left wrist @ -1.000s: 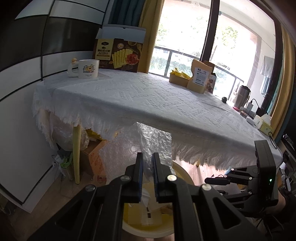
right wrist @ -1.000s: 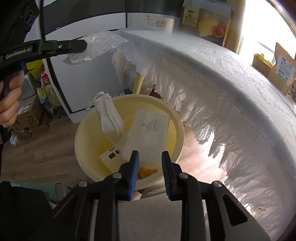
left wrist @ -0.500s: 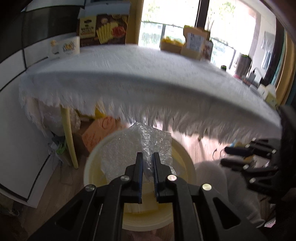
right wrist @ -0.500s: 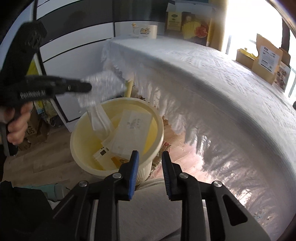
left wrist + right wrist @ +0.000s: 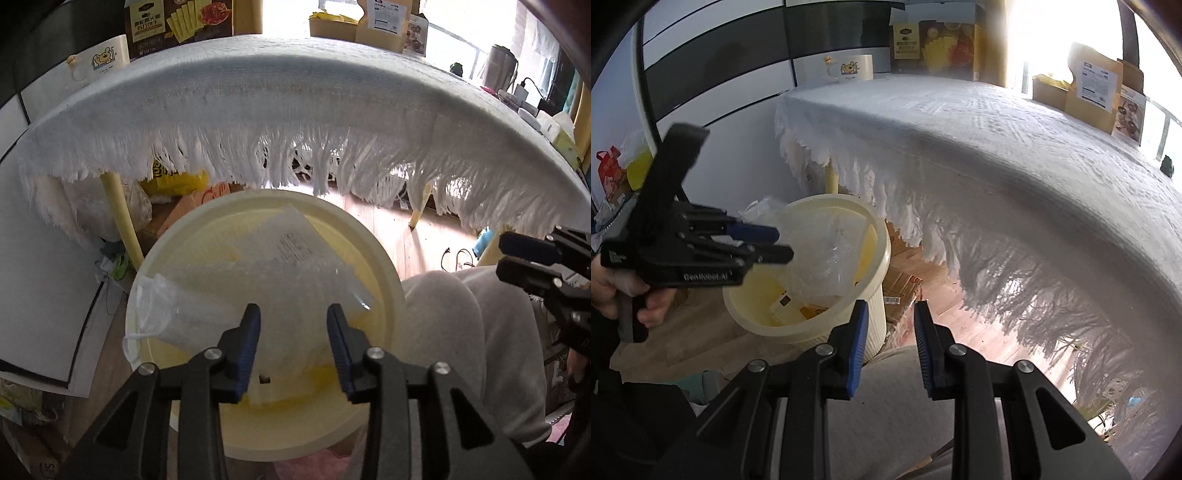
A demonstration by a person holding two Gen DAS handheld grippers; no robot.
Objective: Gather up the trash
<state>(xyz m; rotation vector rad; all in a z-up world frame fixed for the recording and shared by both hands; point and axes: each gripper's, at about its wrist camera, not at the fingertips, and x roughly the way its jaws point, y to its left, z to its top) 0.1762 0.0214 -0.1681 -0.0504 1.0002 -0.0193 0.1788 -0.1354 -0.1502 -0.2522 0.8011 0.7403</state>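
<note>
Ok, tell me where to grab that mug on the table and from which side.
Grip the white mug across its upright body, coming from the table's near edge. It stands upright at the far corner by the cracker box, which blocks that side. Its handle looks to face left, though it is small here.

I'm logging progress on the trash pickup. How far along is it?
Done: bubble wrap lies in the yellow bin on other wrappers. In hand: nothing; the left gripper is open above the bin, the right gripper open and empty. Left: no loose trash shows on the tablecloth, only boxes and a mug.
</note>
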